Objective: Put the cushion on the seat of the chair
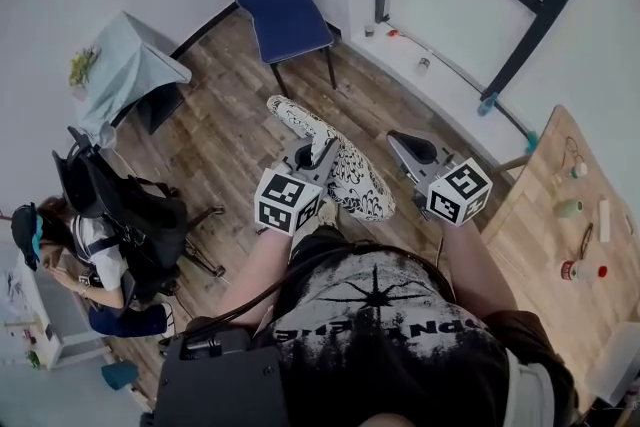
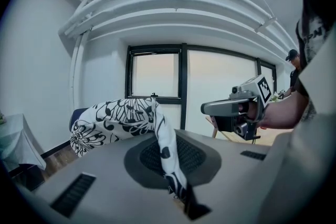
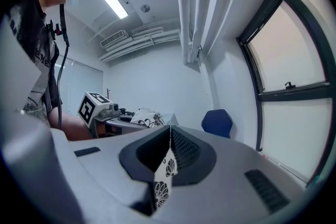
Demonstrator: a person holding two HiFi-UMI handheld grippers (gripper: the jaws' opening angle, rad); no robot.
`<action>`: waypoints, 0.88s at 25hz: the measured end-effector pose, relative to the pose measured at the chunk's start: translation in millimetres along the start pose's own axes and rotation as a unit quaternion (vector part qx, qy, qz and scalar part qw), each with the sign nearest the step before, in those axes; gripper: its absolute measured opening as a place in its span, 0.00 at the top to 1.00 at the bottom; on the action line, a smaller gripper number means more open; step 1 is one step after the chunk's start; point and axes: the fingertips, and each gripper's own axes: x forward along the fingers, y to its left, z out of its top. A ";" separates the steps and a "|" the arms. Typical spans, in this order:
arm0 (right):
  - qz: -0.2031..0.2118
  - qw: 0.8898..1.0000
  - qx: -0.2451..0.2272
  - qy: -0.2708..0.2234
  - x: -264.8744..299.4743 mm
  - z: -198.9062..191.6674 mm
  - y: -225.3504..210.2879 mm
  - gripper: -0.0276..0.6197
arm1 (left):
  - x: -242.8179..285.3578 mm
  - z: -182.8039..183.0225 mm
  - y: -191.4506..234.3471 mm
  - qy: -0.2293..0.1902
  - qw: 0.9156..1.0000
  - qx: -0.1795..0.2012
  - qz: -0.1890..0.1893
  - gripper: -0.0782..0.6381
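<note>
A white cushion with a black flower pattern hangs in the air between my two grippers. My left gripper is shut on one edge of it; the fabric runs down into the closed jaws. My right gripper is shut on another corner, pinched between its pads. The blue chair stands by the far wall, its seat bare, well beyond the cushion. In the right gripper view the blue chair is ahead to the right and the left gripper is at left.
A person sits in a black office chair at the left. A table with a pale cloth stands by the left wall. A wooden table with small items is at right. A white window ledge runs behind the chair.
</note>
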 end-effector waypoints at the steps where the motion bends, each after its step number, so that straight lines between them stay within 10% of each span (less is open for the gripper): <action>1: -0.001 1.000 0.000 0.001 4.6 0.2 -1.7 0.93 | 2.3 -0.4 4.6 0.000 1.000 -0.002 -0.003 0.86; 22: -0.029 0.999 0.006 0.034 186.4 12.4 -69.3 0.93 | 83.7 12.5 186.0 -0.001 0.997 -0.041 -0.069 0.86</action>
